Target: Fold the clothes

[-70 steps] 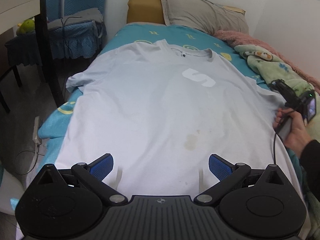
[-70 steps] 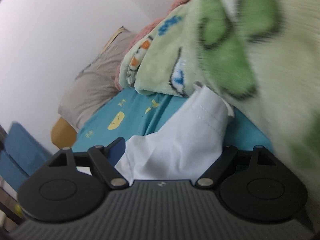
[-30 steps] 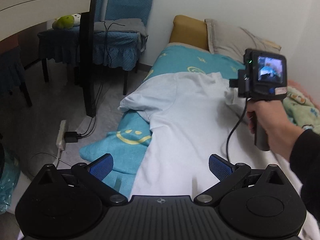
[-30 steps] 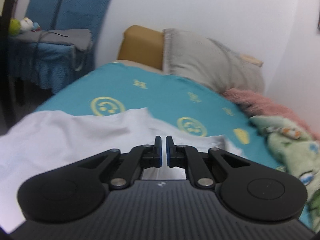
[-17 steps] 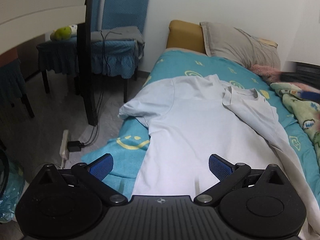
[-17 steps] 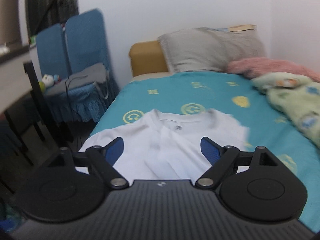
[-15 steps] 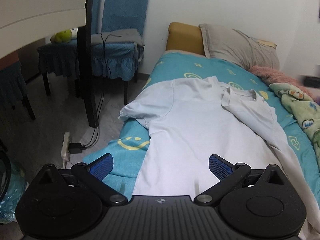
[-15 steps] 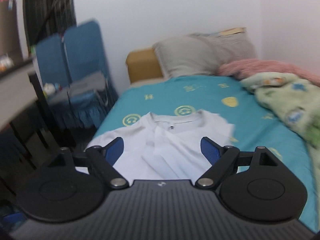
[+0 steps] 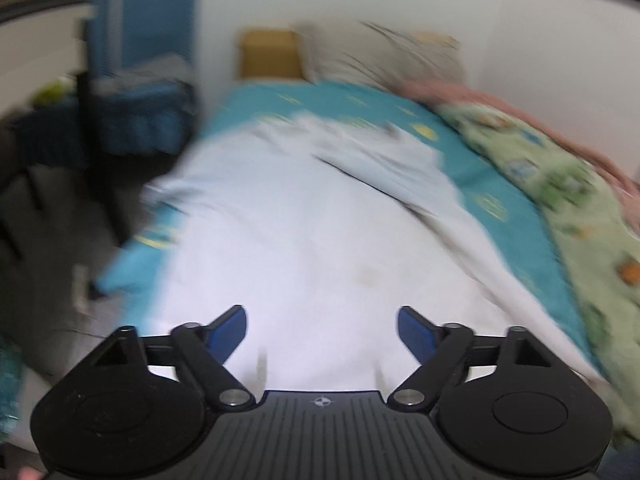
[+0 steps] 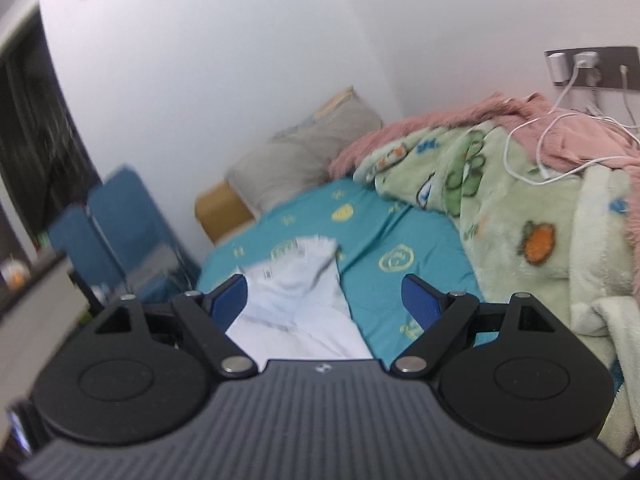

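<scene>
A white T-shirt (image 9: 304, 232) lies flat on the teal bed sheet (image 9: 496, 204), with its right side folded over toward the middle. The left wrist view is blurred. My left gripper (image 9: 320, 330) is open and empty above the shirt's lower hem. My right gripper (image 10: 325, 300) is open and empty, raised above the bed's right part. The folded part of the shirt (image 10: 296, 300) shows between its fingers in the right wrist view.
A green cartoon blanket (image 10: 500, 208) and a pink blanket (image 10: 560, 128) with a white cable (image 10: 536, 152) lie along the wall on the right. A grey pillow (image 10: 304, 160) is at the head. Blue chairs (image 9: 140, 80) and a desk stand left of the bed.
The right gripper carried the shirt's right sleeve across, let it go and opened, then drew back to the right. The left gripper has swung right, blurring its view.
</scene>
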`<state>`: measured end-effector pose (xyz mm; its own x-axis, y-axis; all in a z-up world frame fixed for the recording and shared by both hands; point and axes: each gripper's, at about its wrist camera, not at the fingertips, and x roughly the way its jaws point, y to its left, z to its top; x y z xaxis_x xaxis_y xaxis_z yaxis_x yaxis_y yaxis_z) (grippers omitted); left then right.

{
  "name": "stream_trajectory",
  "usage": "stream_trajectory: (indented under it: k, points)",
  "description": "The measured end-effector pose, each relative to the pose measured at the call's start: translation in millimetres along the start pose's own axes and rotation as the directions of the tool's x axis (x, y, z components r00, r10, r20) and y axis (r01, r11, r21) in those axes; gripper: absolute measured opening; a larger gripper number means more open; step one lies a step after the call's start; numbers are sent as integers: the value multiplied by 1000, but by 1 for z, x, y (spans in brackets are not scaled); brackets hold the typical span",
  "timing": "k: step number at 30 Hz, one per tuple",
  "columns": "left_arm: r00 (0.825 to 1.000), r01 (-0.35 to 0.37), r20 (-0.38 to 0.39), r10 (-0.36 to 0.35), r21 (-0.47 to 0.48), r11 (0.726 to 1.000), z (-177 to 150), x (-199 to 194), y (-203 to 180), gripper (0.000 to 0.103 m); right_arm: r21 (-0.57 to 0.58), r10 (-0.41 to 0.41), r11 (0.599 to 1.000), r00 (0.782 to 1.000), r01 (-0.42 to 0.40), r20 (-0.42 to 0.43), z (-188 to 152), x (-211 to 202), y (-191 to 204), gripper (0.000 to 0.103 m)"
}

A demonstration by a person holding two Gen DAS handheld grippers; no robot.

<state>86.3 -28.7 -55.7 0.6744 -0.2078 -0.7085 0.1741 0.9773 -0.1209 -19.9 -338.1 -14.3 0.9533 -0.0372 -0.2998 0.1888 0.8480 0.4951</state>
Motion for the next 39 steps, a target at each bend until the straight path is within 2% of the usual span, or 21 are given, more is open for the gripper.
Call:
stream_trajectory:
  k: [2,4,7,9,10,12,14,19,21,26,30,34,38,39]
  points:
    - [997,73,-39,-71,42,996,-2,5,-30,70,53,11,999,1000,-12,11,5,1,-13,85]
    - [985,158,-86,-153,63,985,-5,13,-59,64,86,9,996,1000,-11,25,8,3,-26,85]
    - [943,291,-173,-283,25,956,-9,30,-96,53,164,-1,986,999,-6,44,10,3,-48,85]
    - [915,349,-212,-343,-11,937,-8,44,-117,47,232,-4,973,998,-9,56,10,1,-63,87]
    - [907,357,-229,-354,-28,934,-8,52,-126,46,258,-8,966,998,-8,62,10,1,-69,87]
    - [892,359,-264,-366,-76,930,-9,67,-140,31,287,-16,958,998,-3,66,9,1,-77,87]
    - [878,358,-293,-379,-126,925,-6,86,-152,28,306,-18,952,998,-1,57,7,5,-82,87]
    - [870,314,-339,-357,-176,933,-9,126,-167,16,340,-19,940,1000,11,21,4,16,-90,87]
    - [863,320,-338,-376,-211,924,-11,133,-163,3,335,-20,942,1000,15,9,2,20,-89,87]
    - [842,362,-308,-443,-286,887,-4,119,-136,0,323,-5,946,1000,11,-19,-2,28,-86,87]
    - [829,386,-287,-480,-327,863,6,96,-97,0,315,8,949,999,5,-38,-3,33,-83,87]
    - [841,362,-275,-467,-355,862,12,79,-52,0,310,9,951,999,8,-51,-3,35,-81,87]
    - [879,268,-300,-371,-332,904,9,73,-4,0,296,1,955,998,18,-64,-4,36,-78,87]
    - [884,245,-310,-351,-332,911,7,74,7,0,292,0,956,998,21,-69,-4,36,-77,87]
